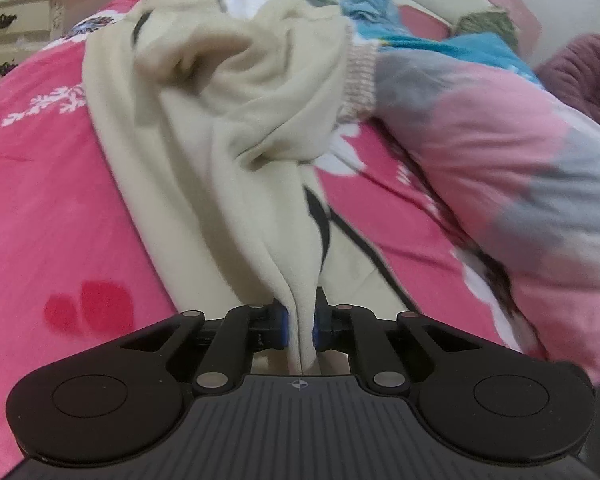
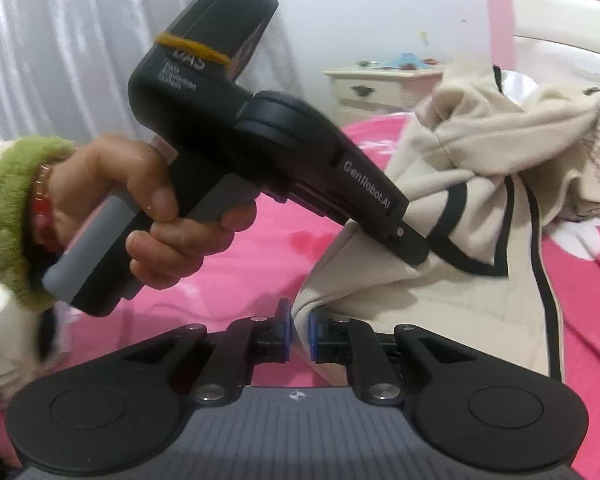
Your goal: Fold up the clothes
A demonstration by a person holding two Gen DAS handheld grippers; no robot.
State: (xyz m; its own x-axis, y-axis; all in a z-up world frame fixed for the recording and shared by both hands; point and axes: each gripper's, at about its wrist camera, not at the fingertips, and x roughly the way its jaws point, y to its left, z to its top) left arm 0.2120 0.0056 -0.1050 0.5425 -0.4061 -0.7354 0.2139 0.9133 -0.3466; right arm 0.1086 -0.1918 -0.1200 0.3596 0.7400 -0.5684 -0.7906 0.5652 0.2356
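Observation:
A cream garment (image 1: 204,128) with black trim and a ribbed pink cuff lies bunched on the pink floral bedsheet (image 1: 40,184). My left gripper (image 1: 300,326) is shut on a fold of its edge, which stretches away from the blue pads. In the right wrist view the same cream garment (image 2: 440,292) rises in a heap at the right. My right gripper (image 2: 299,332) is shut on a corner of it. A hand (image 2: 148,204) with a green fuzzy sleeve holds the left gripper's black body (image 2: 260,136), whose tip pinches the cloth higher up.
A rolled pink, grey and blue quilt (image 1: 500,184) lies along the right of the bed. A cream bedside drawer unit (image 1: 20,28) stands at the far left, also seen as the drawer unit (image 2: 380,88) behind the garment. Grey curtains (image 2: 60,40) hang behind.

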